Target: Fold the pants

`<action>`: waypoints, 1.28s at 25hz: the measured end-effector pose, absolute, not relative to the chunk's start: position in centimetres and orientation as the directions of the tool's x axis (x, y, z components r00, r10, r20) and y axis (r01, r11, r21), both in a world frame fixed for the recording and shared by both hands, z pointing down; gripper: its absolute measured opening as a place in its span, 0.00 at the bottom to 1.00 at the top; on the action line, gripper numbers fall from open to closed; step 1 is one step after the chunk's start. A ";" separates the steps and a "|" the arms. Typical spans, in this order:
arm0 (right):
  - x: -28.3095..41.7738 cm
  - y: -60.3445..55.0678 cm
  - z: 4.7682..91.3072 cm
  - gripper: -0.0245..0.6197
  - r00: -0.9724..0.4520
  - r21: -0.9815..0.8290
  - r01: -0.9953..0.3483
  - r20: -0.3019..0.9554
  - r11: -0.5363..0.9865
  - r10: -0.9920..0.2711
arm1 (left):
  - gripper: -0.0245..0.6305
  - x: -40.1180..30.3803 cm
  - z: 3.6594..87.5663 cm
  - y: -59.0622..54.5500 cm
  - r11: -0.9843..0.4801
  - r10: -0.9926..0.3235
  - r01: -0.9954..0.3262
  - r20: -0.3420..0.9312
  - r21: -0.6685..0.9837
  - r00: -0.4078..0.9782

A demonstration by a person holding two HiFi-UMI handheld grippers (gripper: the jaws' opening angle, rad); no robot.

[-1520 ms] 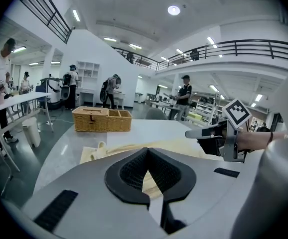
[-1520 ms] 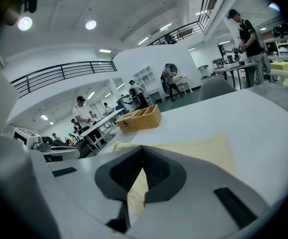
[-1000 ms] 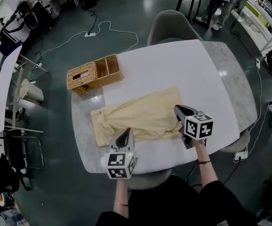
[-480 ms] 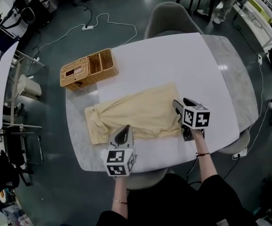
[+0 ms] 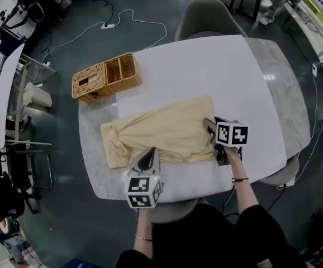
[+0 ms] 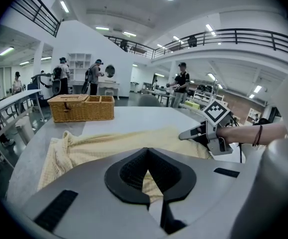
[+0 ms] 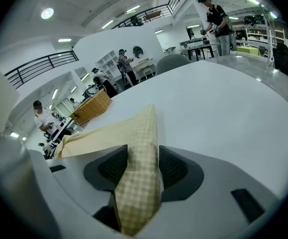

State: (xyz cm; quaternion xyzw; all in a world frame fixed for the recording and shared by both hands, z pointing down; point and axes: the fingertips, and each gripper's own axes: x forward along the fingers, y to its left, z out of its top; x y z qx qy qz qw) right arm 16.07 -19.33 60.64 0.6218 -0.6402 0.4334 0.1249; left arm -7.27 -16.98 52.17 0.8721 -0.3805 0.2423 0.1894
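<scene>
Pants (image 5: 161, 132) lie flat on the table (image 5: 206, 66). Left gripper (image 5: 148, 157) seems pinched shut on their near edge as an anchor; right gripper (image 5: 209, 126) jaws have just been opening, cloth corner loose between them

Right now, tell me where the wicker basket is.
In the head view the wicker basket sits at the far left corner of the table, beyond the pants, not touching them.

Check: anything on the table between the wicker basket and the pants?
Nothing: bare table between the wicker basket and the pants, clear in the head view.
</scene>
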 end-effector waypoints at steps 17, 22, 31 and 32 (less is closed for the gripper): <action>14.6 -19.5 58.9 0.09 -0.223 -0.394 -0.914 0.688 -0.098 -0.691 | 0.05 -9.8 51.2 -16.5 -0.592 -0.624 -0.795 0.551 0.130 0.555; 14.2 -19.6 57.5 0.08 -0.223 -0.414 -0.904 0.670 -0.107 -0.708 | 0.05 -10.6 50.9 -16.6 -0.593 -0.629 -0.794 0.540 0.131 0.559; 12.0 -19.4 53.5 0.08 -0.214 -0.438 -0.891 0.630 -0.114 -0.747 | 0.05 -14.0 49.9 -16.5 -0.583 -0.651 -0.800 0.509 0.138 0.563; 11.6 -19.5 53.1 0.08 -0.209 -0.434 -0.893 0.629 -0.115 -0.749 | 0.05 -14.5 49.8 -16.5 -0.583 -0.654 -0.801 0.506 0.139 0.563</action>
